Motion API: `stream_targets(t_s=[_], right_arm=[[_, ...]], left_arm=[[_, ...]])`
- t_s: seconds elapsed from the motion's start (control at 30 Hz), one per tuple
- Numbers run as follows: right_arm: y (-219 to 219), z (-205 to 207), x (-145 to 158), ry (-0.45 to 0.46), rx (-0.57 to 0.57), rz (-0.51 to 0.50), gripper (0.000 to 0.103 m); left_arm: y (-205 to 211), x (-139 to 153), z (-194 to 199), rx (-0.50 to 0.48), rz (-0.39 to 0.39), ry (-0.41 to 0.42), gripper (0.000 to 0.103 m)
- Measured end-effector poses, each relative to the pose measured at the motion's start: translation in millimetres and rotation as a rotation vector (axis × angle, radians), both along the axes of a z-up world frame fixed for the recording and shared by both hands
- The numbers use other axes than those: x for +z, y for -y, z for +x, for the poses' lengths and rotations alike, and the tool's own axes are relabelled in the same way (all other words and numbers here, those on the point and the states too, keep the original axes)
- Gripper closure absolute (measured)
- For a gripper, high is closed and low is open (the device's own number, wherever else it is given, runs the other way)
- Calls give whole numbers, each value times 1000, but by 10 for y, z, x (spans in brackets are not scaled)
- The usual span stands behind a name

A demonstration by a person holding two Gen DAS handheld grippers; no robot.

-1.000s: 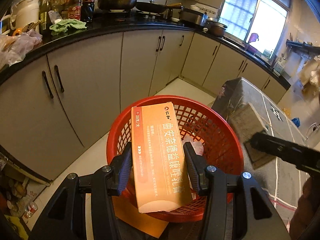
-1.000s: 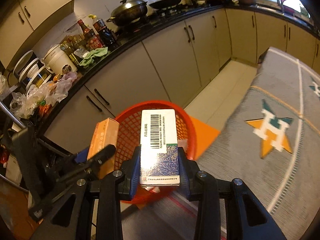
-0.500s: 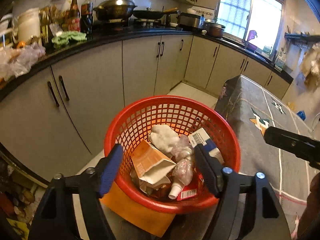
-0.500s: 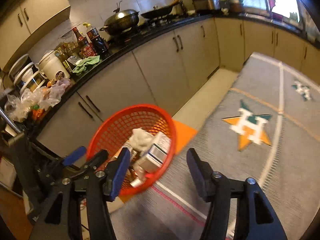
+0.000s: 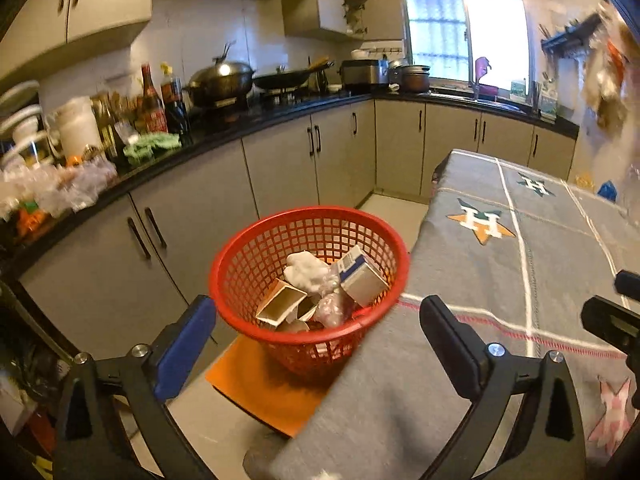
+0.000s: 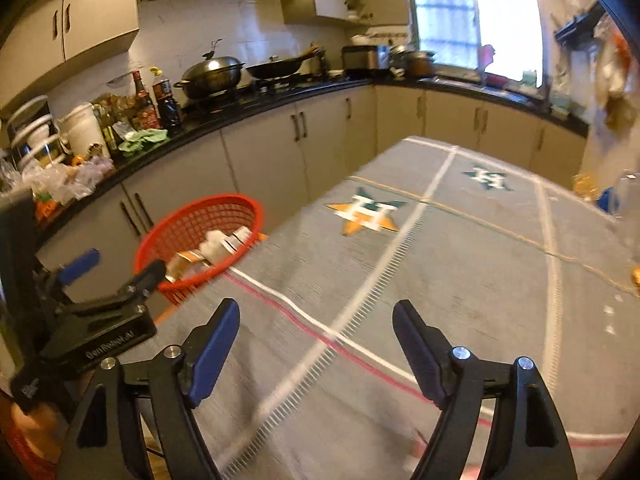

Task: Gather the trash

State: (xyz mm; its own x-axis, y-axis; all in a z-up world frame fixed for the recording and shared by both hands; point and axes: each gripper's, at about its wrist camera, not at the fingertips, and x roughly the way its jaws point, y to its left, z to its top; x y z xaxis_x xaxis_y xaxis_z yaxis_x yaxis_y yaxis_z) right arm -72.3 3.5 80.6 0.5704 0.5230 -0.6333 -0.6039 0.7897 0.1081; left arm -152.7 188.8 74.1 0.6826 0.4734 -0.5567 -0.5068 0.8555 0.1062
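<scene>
Grey tablecloth [image 6: 460, 280] fills the right; red mesh basket [image 5: 256, 256] sits on the floor beside it w/ 2 light cardboard boxes [image 5: 362, 276] inside, crushable, best held across flat sides. Left gripper [image 5: 320, 324] & right gripper [image 6: 316, 328]: jaws just opened, wide, nothing between

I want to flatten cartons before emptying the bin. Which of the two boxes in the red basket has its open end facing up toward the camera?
The tan box on the left of the red basket: its hollow end gapes. The white-and-blue box to its right shows only closed faces.
</scene>
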Motion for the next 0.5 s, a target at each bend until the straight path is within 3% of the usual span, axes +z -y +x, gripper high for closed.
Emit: stream_targets(t_s=[0.1, 0.23, 0.33, 0.5], right_arm=[[187, -152, 11, 47, -36, -10, 15], [349, -303, 15, 102, -74, -23, 13], [400, -337, 12, 100, -74, -22, 13], [444, -356, 1, 88, -75, -13, 13]], left_arm=[[211, -10, -88, -8, 58, -5, 1], [321, -76, -158, -19, 48, -28, 1], [383, -106, -169, -20, 62, -54, 1], [394, -84, -251, -15, 56, -29, 1]])
